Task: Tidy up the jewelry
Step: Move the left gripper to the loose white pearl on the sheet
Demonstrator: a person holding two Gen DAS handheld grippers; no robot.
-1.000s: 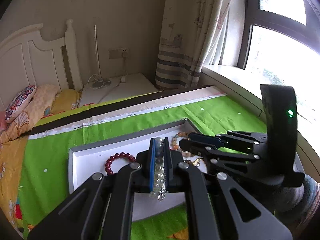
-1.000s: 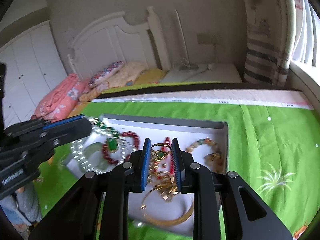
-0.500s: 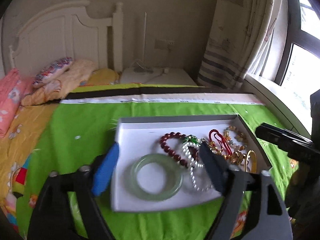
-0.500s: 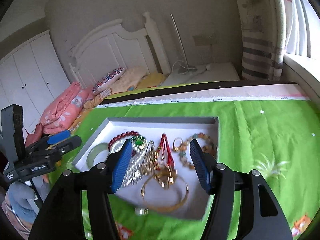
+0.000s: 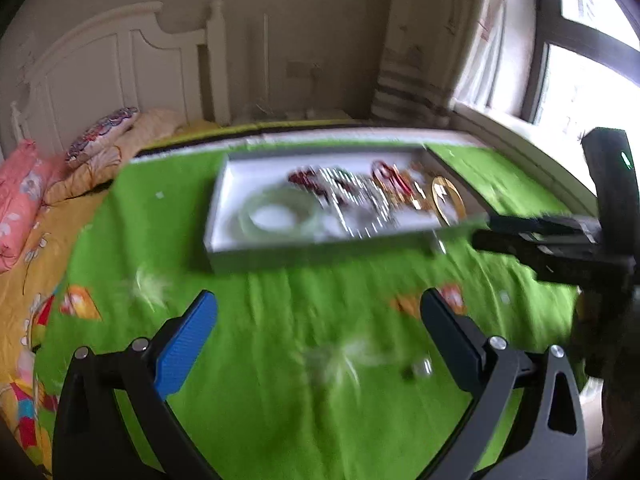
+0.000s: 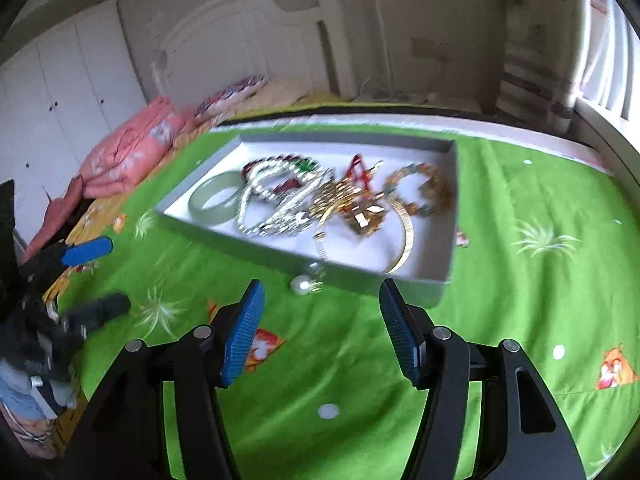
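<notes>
Both grippers empty over green bedspread, jewelry in white tray.
Left wrist view, blurred: left gripper jaws opening wide, nothing between; tray well ahead, holding jade bangle and gold bangle. Right wrist view: right gripper parted about halfway, nothing held; pearl earring on bedspread just outside tray's near wall, just beyond fingertips.

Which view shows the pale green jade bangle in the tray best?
The right wrist view: the jade bangle is fairly sharp, lying at the left end of the tray beside the pearl strands. In the left wrist view the bangle is only a motion-blurred pale ring.
</notes>
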